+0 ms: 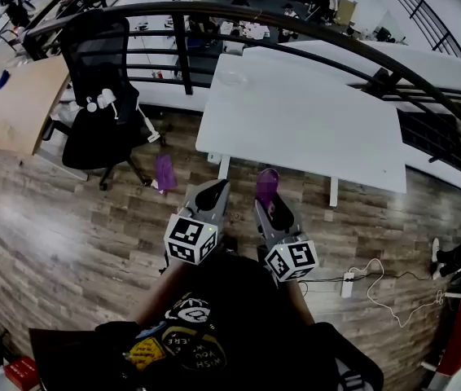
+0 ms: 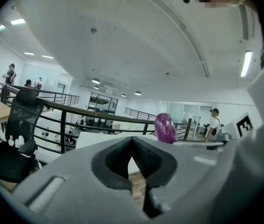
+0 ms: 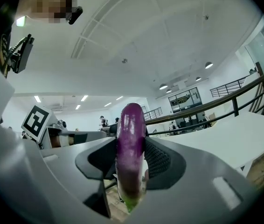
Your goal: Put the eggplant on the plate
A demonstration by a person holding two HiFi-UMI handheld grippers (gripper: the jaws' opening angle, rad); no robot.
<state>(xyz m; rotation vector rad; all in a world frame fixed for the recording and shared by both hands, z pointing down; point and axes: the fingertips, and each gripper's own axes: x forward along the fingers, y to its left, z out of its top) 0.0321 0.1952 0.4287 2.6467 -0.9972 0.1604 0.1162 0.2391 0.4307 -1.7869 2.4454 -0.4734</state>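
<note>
The eggplant [image 3: 131,134] is purple and glossy with a green stem end pointing down. It stands upright between the pads of my right gripper [image 3: 131,149], which is shut on it. In the head view the eggplant [image 1: 266,186] sticks up from the right gripper [image 1: 268,205] over the wooden floor, just before the white table [image 1: 304,120]. My left gripper [image 1: 214,192] is held beside it at the left, jaws together with nothing in them. From the left gripper view [image 2: 132,142] the eggplant [image 2: 165,127] shows to the right. I see no plate.
A black office chair [image 1: 100,96] stands at the left, with a small purple object [image 1: 164,173] on the floor near it. A curved black railing [image 1: 214,10] runs behind the table. A power strip with cables [image 1: 349,283] lies at the right, near a person's foot [image 1: 458,255].
</note>
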